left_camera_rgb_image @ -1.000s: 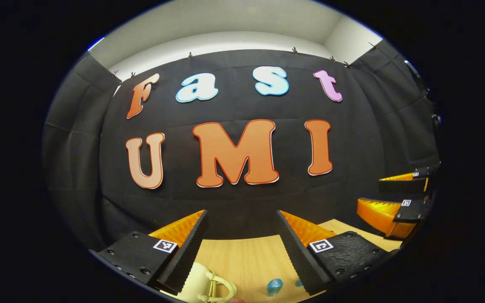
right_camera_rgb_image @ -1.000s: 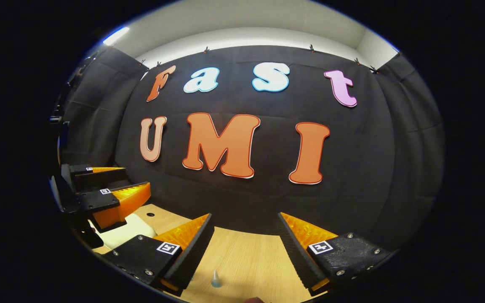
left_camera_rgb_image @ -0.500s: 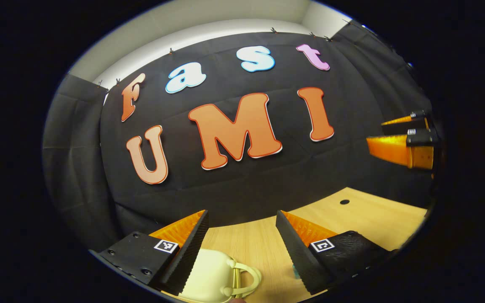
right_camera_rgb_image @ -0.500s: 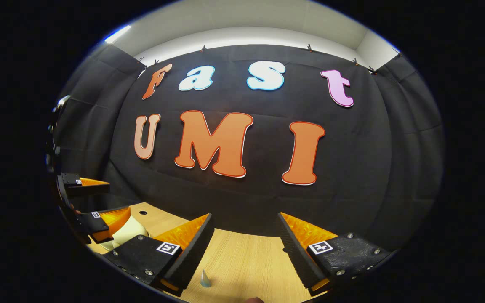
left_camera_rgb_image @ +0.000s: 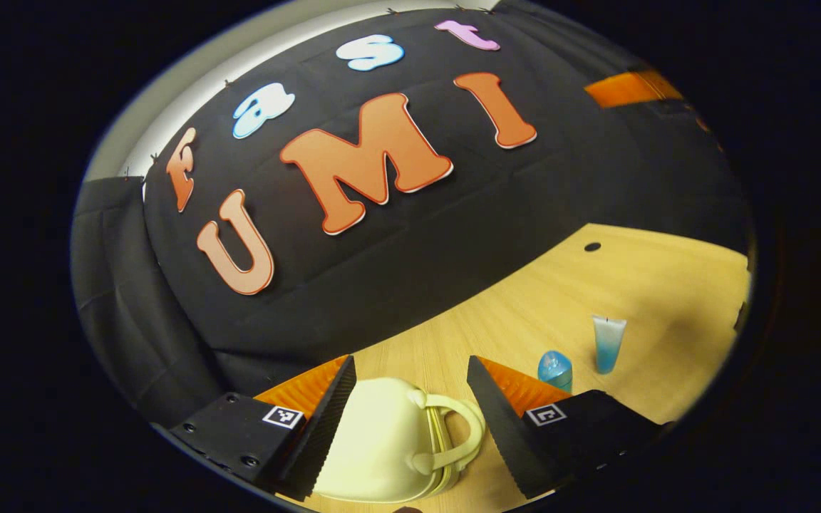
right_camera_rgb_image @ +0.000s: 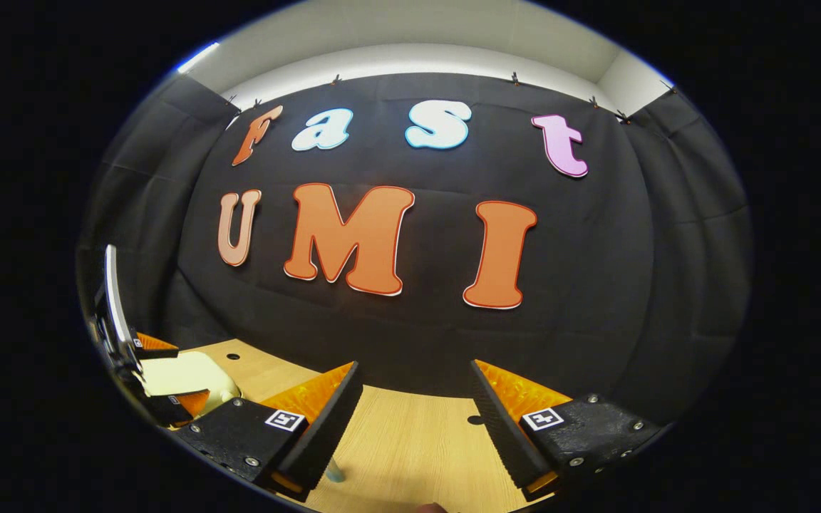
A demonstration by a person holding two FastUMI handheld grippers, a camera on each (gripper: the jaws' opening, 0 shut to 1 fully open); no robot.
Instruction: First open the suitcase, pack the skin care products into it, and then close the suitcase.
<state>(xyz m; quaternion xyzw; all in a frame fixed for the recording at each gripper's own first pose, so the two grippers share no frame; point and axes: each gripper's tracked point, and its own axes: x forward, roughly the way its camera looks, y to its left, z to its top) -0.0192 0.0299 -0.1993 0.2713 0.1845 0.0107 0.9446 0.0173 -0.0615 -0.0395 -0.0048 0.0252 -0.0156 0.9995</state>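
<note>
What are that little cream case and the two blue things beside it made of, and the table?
The cream suitcase looks like smooth moulded plastic with a soft sheen. The blue tube seems translucent soft plastic, paler toward the top. The small blue bottle looks like clear tinted plastic. The table shows pale wood grain, possibly laminate.

**Two low cameras facing the booth's back wall**

The left gripper view sits low over the wooden table (left_camera_rgb_image: 638,278), rolled so the table edge climbs to the right, and tips down toward a pale yellow suitcase (left_camera_rgb_image: 389,442) close under the lens, between the left gripper (left_camera_rgb_image: 410,413) fingers. Farther right it takes in a blue bottle (left_camera_rgb_image: 555,369) and a tube (left_camera_rgb_image: 608,343).

The right gripper view is level, also low and close to the table (right_camera_rgb_image: 410,442), looking straight at the black cloth wall (right_camera_rgb_image: 596,285) past the right gripper (right_camera_rgb_image: 416,420).

Both views share the wall, the table and the suitcase (right_camera_rgb_image: 182,374), which the right gripper view sees at its far left edge beside the left gripper (right_camera_rgb_image: 150,377).
</note>
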